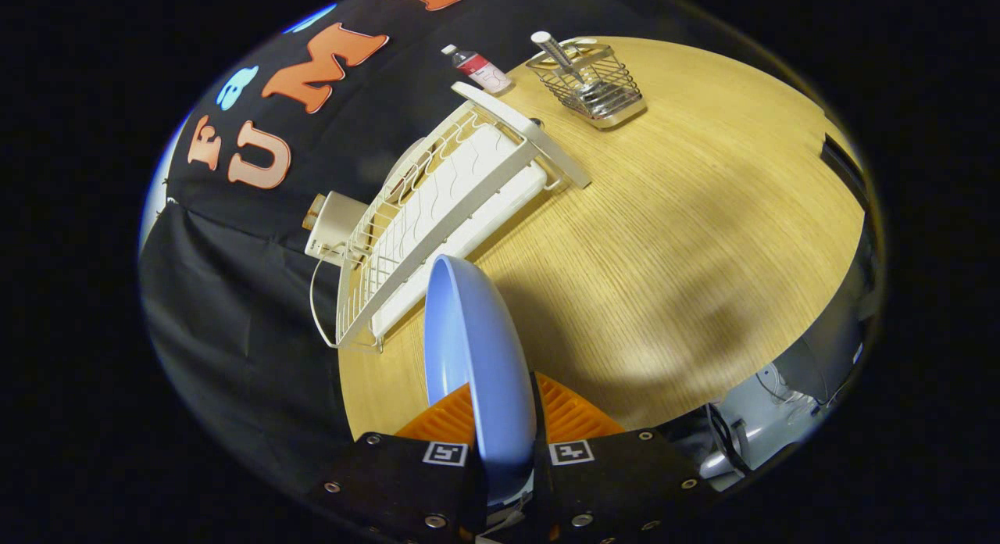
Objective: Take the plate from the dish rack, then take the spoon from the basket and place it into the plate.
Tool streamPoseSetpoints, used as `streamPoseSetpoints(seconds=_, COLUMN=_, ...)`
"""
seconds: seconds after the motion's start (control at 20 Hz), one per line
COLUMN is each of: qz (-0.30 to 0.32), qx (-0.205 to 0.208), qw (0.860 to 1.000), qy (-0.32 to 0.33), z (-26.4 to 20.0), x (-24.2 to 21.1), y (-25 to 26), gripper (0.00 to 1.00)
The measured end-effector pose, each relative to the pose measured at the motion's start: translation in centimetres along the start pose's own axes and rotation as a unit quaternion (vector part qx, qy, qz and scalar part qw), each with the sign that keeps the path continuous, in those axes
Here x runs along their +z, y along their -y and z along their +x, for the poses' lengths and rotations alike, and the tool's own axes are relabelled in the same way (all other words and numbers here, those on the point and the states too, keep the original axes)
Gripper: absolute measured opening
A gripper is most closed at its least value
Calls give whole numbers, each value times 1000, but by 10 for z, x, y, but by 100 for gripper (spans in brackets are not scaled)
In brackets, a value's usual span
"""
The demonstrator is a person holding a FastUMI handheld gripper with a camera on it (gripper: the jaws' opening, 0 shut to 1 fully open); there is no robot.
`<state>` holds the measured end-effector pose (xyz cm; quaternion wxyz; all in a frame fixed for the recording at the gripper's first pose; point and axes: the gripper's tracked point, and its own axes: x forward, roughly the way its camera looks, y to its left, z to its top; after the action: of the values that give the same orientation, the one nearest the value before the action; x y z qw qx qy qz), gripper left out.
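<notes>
A round light-wood table (664, 239) is standing in front of the booth's black cloth wall. The gripper (504, 442) is closing both orange ribbed fingers (574, 415) on the rim of a pale blue plate (473, 348), one pad pressing on each face. The plate is standing on edge between the fingers, rising ahead of them above the table, clear of the rack. Just beyond the plate, a white wire dish rack (437, 216) is lying along the table edge next to the cloth wall. A white boxy device (334, 227) with a cord is sitting beside the rack at the wall. Further out, past the far end of the rack, a metal wire basket (590, 87) is sitting on the table, with the spoon (556, 53) leaning inside it, handle up. A small bottle (480, 67) with a red label is standing between the basket and the wall.
</notes>
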<state>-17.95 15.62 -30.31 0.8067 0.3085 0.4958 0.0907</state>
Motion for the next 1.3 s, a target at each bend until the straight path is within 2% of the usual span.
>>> streamPoseSetpoints(seconds=0.3, qz=26, qx=34, qw=999, qy=-13, z=23, x=3, y=-7, gripper=24)
streamPoseSetpoints(seconds=0.45, qz=30, qx=31, qw=999, qy=-15, z=30, x=5, y=-7, gripper=28)
streamPoseSetpoints(seconds=0.55, qz=9, qx=9, qw=1000, qy=-17, z=31, x=5, y=2, gripper=32)
streamPoseSetpoints(seconds=0.65, qz=11, qx=2, qw=1000, qy=-23, z=31, x=6, y=4, gripper=39)
streamPoseSetpoints(seconds=0.9, qz=-8, qx=-19, qw=1000, qy=-14, z=20, x=21, y=12, gripper=66)
streamPoseSetpoints(seconds=1.05, qz=-18, qx=-33, qw=999, qy=-7, z=11, x=34, y=17, gripper=78)
streamPoseSetpoints(seconds=1.1, qz=-23, qx=-38, qw=999, qy=-1, z=5, x=40, y=19, gripper=86)
streamPoseSetpoints(seconds=1.2, qz=-38, qx=-59, qw=997, qy=18, z=-7, x=59, y=27, gripper=96)
streamPoseSetpoints(seconds=1.3, qz=-65, qx=-95, qw=992, qy=49, z=-23, x=88, y=40, gripper=99)
